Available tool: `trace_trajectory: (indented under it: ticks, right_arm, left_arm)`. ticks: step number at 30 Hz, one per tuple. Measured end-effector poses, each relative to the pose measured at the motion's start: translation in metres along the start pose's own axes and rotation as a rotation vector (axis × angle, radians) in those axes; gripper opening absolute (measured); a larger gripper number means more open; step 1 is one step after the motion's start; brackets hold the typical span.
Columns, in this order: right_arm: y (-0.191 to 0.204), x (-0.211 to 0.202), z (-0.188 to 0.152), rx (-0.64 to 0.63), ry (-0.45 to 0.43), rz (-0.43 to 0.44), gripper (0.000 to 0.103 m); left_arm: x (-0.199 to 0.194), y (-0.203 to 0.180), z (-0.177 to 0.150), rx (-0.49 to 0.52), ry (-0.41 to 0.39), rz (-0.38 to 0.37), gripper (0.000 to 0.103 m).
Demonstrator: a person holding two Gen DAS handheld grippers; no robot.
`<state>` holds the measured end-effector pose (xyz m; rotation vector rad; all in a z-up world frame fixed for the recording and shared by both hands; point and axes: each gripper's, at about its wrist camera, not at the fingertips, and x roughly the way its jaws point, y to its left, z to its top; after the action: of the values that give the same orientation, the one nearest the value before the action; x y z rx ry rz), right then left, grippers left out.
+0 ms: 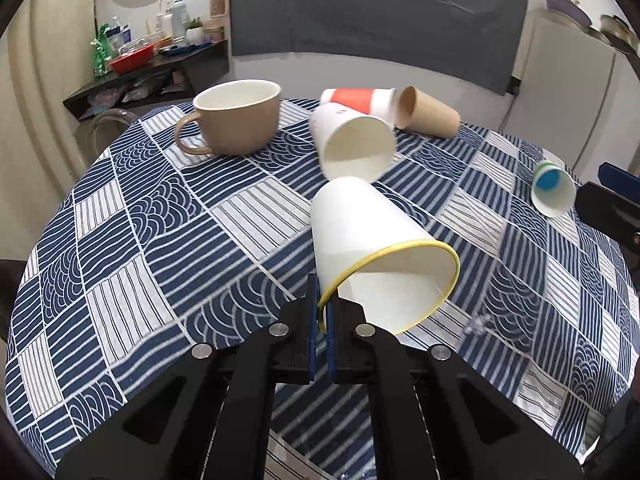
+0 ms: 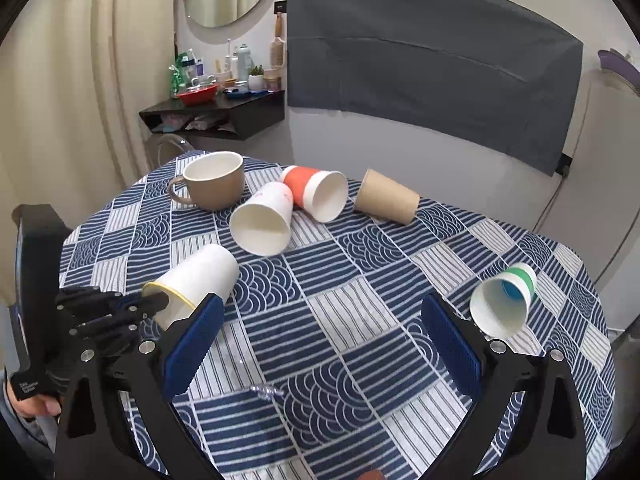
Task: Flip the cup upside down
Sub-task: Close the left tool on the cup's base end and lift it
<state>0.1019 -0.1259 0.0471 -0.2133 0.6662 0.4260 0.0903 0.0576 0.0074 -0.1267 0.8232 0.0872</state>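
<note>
Nearest, the left gripper (image 1: 322,336) has its two blue pads pressed together on the yellow rim of a white paper cup (image 1: 360,240), which tilts with its base pointing away and its mouth toward the camera, above the blue-and-white patterned tablecloth (image 1: 160,240). In the right wrist view the right gripper (image 2: 320,344) hangs over the cloth with its blue pads (image 2: 192,344) spread wide and nothing between them; the held cup shows at near left. To the right, near the table's edge, a green-banded cup (image 2: 504,300) lies on its side. Farther on, a plain white cup (image 2: 262,224) lies with its mouth toward the viewer, touching an orange-banded cup (image 2: 316,194) behind it. A brown paper cup (image 2: 386,196) lies beside those, and a beige mug (image 2: 212,180) stands upright at far left.
</note>
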Motion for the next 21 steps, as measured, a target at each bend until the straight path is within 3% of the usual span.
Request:
trace_trajectory:
  ticks: [17,21]
  right_arm:
    - [-0.032,-0.034,-0.052,0.088,0.015,-0.002,0.095]
    - [-0.036,-0.029,-0.057,0.109,0.056,0.037,0.095]
  left_arm:
    - [-0.038,-0.066,-0.058,0.151,0.000,-0.084,0.004]
    - [-0.040,-0.074,-0.064,0.166,0.003,-0.095,0.004]
